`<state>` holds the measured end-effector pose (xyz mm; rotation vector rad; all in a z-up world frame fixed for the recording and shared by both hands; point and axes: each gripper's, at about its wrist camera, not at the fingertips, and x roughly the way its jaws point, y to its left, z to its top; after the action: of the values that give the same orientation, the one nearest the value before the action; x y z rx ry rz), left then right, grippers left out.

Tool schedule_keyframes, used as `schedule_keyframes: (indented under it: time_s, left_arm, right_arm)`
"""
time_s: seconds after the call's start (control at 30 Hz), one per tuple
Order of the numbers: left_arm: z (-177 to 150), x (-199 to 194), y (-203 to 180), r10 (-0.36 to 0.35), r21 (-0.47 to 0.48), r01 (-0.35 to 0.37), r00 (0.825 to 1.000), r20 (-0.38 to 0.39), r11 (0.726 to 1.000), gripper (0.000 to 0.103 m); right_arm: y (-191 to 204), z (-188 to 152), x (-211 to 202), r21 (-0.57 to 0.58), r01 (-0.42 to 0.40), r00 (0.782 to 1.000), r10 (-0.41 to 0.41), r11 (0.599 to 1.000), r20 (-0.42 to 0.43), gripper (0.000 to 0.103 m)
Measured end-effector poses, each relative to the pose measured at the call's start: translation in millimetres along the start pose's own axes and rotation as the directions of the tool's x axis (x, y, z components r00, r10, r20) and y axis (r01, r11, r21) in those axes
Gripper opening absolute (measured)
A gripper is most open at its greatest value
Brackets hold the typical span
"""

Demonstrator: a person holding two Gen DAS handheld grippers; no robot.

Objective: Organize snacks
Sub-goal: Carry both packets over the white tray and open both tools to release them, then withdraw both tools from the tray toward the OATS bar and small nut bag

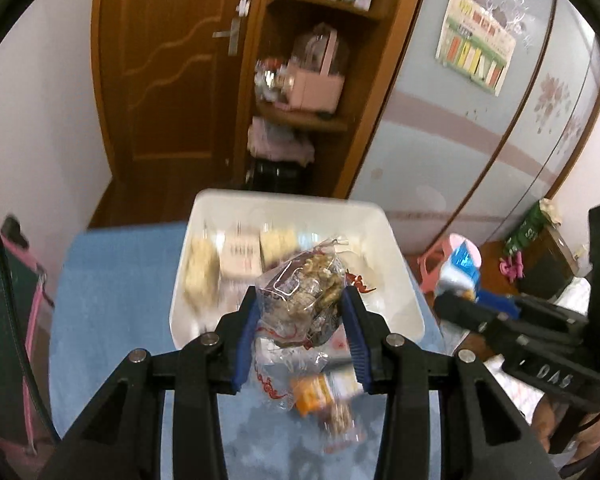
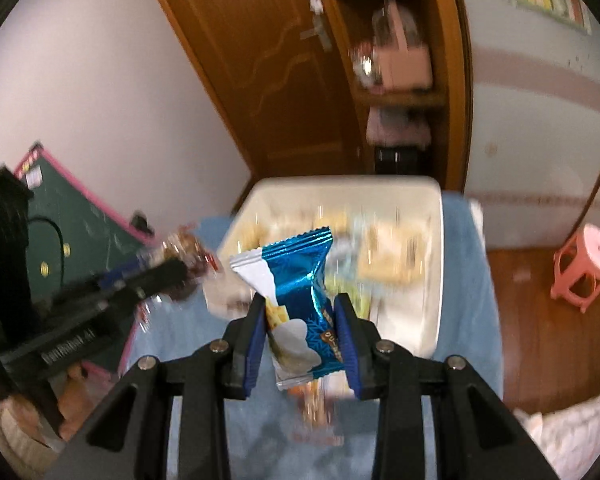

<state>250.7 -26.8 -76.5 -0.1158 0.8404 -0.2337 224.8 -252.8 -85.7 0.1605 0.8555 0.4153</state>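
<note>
A brown wooden door (image 1: pixel 168 80) stands far left beside open wooden shelves (image 1: pixel 320 12) holding a pink box (image 1: pixel 318 88), a calendar (image 1: pixel 474 42) hangs on the pale wardrobe (image 1: pixel 440 128), and a pink plastic stool (image 2: pixel 584 266) sits on the floor at right.

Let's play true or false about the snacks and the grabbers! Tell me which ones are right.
1. The left gripper holds a clear bag of snacks. True.
2. The right gripper is empty. False: it is shut on a blue and white packet.
3. The white tray already has snacks in it. True.
4. The tray sits on a red cloth. False: the cloth is blue.
5. The stool on the floor is pink. True.
</note>
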Motion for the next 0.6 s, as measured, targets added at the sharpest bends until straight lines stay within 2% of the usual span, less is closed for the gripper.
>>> schedule_keyframes:
  time_s: [0.1, 0.3, 0.33, 0.37, 0.43, 0.5, 0.6]
  left_arm:
    - [22.2, 1.8, 1.4, 0.009, 0.016, -0.009, 1.0, 0.03, 1.0, 0.039]
    - [43.7, 15.8, 3.2, 0.073, 0.042, -0.075, 0.996, 0.056, 0.996, 0.043]
    - [46.8, 20.1, 5.7, 0.075, 0.034, -0.076, 0.996, 0.05, 0.997, 0.056]
    - [47.9, 23.8, 8.1, 0.073, 0.025, -0.075, 0.996, 0.041, 0.997, 0.08]
    - [49.4, 29.2, 15.8, 0.083, -0.005, -0.083, 0.996, 0.043, 0.997, 0.098]
    - [47.6, 32.1, 21.4, 0.08, -0.022, -0.079, 0.996, 0.049, 0.997, 0.098]
    - [44.8, 43.2, 30.4, 0.094, -0.047, -0.093, 0.996, 0.008, 0.995, 0.098]
  right_arm:
    - [1.5, 27.4, 1.5, 0.002, 0.023, 0.998, -0.023, 1.0, 0.056, 0.034]
    - [-0.2, 48.9, 21.2, 0.026, 0.062, 0.997, -0.063, 0.998, 0.049, 0.037]
    - [-1.7, 49.1, 25.0, 0.034, 0.063, 0.997, -0.064, 0.997, 0.039, 0.043]
    - [-4.9, 49.9, 30.3, 0.049, 0.064, 0.997, -0.066, 0.997, 0.028, 0.048]
    - [-12.3, 48.1, 35.1, 0.086, 0.066, 0.998, -0.067, 0.994, 0.014, 0.052]
    - [-18.6, 43.4, 39.8, 0.12, 0.059, 0.998, -0.059, 0.991, -0.006, 0.053]
    - [-25.5, 35.3, 45.3, 0.151, 0.06, 0.998, -0.057, 0.987, -0.028, 0.053]
